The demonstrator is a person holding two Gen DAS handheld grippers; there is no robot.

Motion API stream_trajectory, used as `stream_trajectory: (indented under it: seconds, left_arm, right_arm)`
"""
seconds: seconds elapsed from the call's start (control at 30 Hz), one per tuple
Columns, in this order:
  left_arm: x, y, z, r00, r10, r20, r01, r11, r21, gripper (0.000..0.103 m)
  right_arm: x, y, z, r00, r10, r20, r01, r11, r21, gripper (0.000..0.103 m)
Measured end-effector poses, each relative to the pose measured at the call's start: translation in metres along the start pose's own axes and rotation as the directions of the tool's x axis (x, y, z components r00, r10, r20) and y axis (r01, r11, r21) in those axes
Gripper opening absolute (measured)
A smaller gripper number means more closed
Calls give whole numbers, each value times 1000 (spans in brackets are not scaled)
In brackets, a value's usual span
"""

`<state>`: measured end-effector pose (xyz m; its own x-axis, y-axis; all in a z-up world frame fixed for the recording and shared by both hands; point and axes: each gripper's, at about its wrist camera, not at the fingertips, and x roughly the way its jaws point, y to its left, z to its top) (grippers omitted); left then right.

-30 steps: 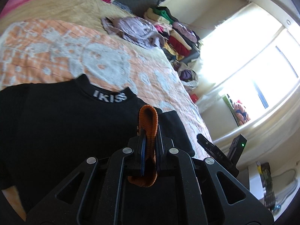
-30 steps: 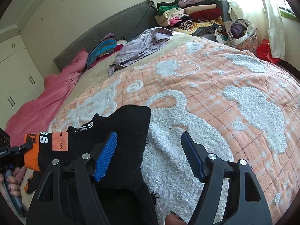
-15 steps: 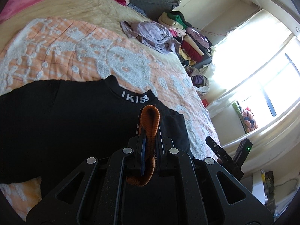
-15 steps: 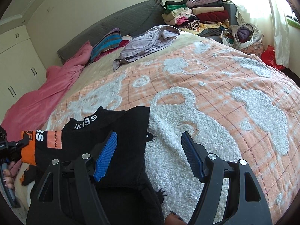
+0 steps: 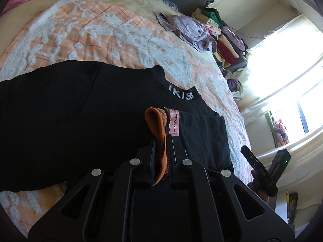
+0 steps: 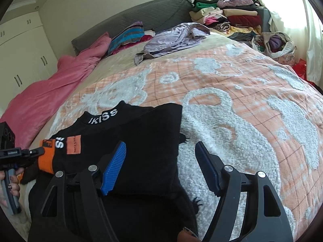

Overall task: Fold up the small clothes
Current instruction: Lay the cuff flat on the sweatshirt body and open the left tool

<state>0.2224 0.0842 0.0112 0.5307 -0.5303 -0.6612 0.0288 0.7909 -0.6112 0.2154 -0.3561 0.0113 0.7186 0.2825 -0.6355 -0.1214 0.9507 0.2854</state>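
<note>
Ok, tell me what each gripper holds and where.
The left gripper pinches the black top by its orange cuff. The right gripper holds nothing.

Daylight pours in from the window [image 5: 298, 92], which is blown out to white glare in the left wrist view and at the upper right of the right wrist view. The bedspread [image 6: 242, 100] is evenly lit, while the black garment [image 5: 80, 121] reads as near-featureless shadow. Fisheye curvature bends the edges, corners vignette to black, and focus is sharp overall.
</note>
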Motion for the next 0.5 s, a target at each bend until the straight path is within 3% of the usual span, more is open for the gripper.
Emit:
stream_trajectory:
  seconds: [0.23, 0.37, 0.5]
  left_arm:
    - [-7, -7, -1, 993, 103, 57, -107, 992, 72, 3]
    - [-4, -22, -4, 991, 120, 54, -126, 983, 134, 18]
    - [16, -35, -15, 980, 198, 28, -199, 954, 224, 18]
  right_arm:
    - [7, 25, -7, 997, 71, -37, -73, 996, -57, 69]
    - [12, 40, -11, 995, 76, -59, -82, 992, -99, 69]
    - [16, 54, -17, 994, 81, -79, -91, 986, -136, 69]
